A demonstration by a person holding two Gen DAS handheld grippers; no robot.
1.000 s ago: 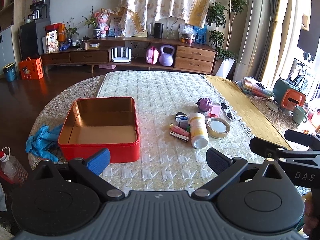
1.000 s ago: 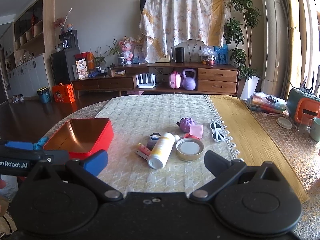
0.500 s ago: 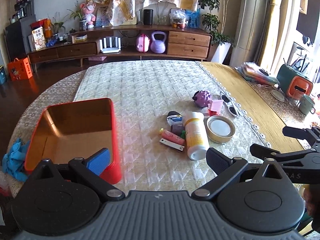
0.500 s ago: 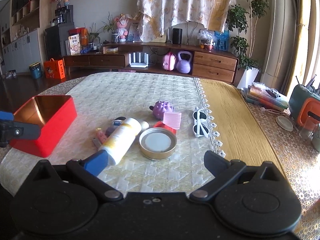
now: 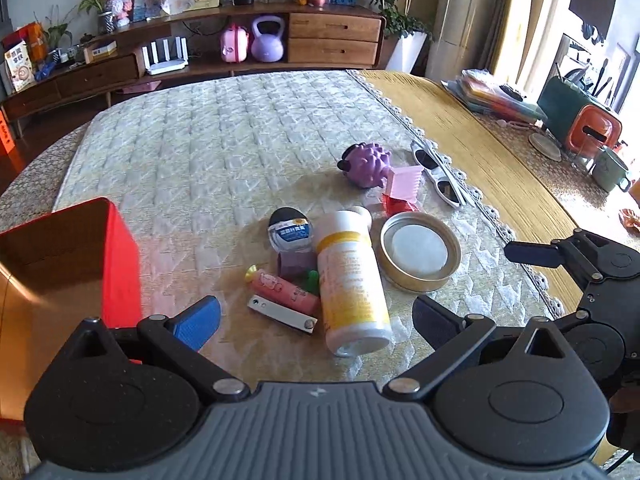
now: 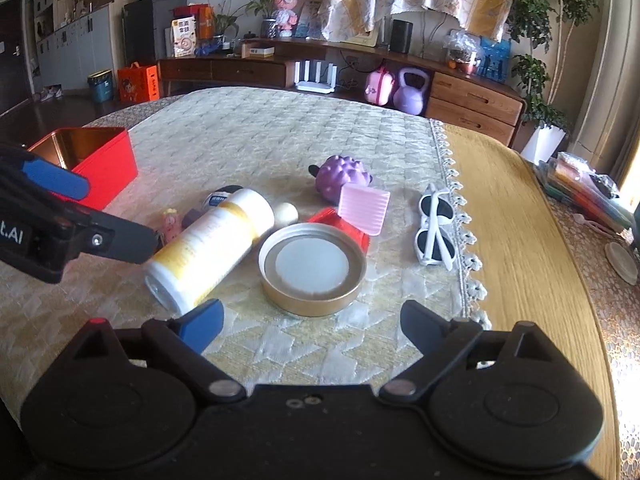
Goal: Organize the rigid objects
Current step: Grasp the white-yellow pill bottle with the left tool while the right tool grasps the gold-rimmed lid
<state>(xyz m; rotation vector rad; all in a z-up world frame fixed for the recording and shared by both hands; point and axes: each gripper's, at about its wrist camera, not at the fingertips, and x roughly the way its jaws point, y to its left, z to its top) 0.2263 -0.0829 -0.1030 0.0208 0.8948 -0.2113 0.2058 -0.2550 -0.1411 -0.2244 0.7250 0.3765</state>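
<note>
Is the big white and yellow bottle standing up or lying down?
Lying down. The white and yellow bottle rests on its side on the quilted cloth, beside the round gold lid.

Left tongs (image 5: 316,316): black linkage arms, silver pivot screws, one blue pad, one dark pad, ribbed grey housing. Right tongs (image 6: 312,322): likewise built; white lettering is seen.

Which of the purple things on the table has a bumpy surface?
The round purple toy beside the pink comb. It is covered with bumps, while the small purple block near the white bottle looks smooth.
</note>
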